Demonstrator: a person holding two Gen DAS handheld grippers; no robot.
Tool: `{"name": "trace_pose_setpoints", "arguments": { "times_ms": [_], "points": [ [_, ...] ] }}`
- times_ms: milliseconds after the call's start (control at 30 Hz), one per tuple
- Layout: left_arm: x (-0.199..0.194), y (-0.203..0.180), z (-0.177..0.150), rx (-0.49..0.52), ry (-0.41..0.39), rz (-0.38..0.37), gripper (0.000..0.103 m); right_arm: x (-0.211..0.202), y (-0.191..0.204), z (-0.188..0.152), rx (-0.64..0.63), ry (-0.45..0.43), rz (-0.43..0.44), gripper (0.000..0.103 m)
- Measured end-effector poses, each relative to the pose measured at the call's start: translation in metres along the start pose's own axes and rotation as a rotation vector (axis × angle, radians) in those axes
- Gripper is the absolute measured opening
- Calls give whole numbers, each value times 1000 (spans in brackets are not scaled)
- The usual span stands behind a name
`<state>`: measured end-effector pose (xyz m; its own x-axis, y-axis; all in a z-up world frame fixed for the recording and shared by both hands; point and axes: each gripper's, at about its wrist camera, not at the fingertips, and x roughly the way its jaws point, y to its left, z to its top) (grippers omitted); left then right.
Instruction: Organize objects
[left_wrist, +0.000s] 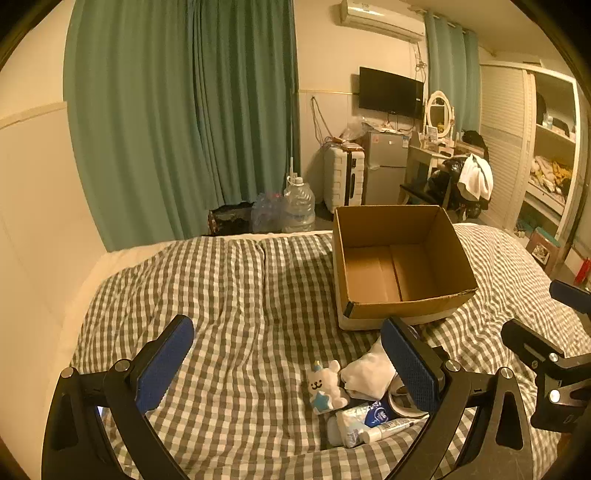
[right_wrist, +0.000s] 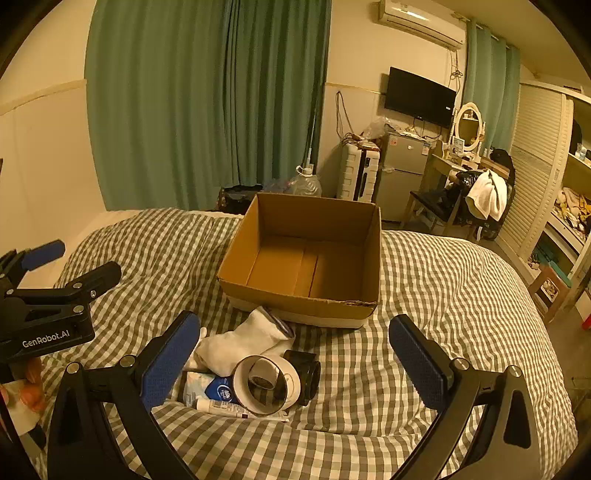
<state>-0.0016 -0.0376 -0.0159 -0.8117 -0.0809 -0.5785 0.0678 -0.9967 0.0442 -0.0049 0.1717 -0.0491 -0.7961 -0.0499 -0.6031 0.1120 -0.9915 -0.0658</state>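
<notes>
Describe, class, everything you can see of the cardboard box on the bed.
The cardboard box is brown, plain and open-topped, with four upright walls and no top flaps showing. Its floor shows two bottom flaps meeting at a seam, and nothing lies inside. The near rim looks ragged toward one corner, and a pale band runs along the base of the front wall. It sits level on the checked bedcover, beyond the pile of small items. A white sock reaches close to its front base; whether they touch cannot be told.

Both pictures are dim and have a strong yellow-orange tint from warm indoor light. The fisheye lens bends the curtain (left_wrist: 181, 110) and walls, and the corners are black. Soft shadows lie inside the cardboard box (right_wrist: 306, 258). Far details look slightly soft.
</notes>
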Motion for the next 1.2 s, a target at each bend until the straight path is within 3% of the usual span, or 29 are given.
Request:
{"name": "trace_pose_setpoints", "arguments": {
  "times_ms": [567,733,1200],
  "points": [
    [9,7,-9,-3,-1,3,103,13,11,-4,-27,38,16,102],
    [14,9,-11,-19,10,-6,103,20,12,-7,-30,55,23,97],
    [37,8,-21,-24,57,-21,103,38,10,-14,-16,91,31,95]
  ]
}}
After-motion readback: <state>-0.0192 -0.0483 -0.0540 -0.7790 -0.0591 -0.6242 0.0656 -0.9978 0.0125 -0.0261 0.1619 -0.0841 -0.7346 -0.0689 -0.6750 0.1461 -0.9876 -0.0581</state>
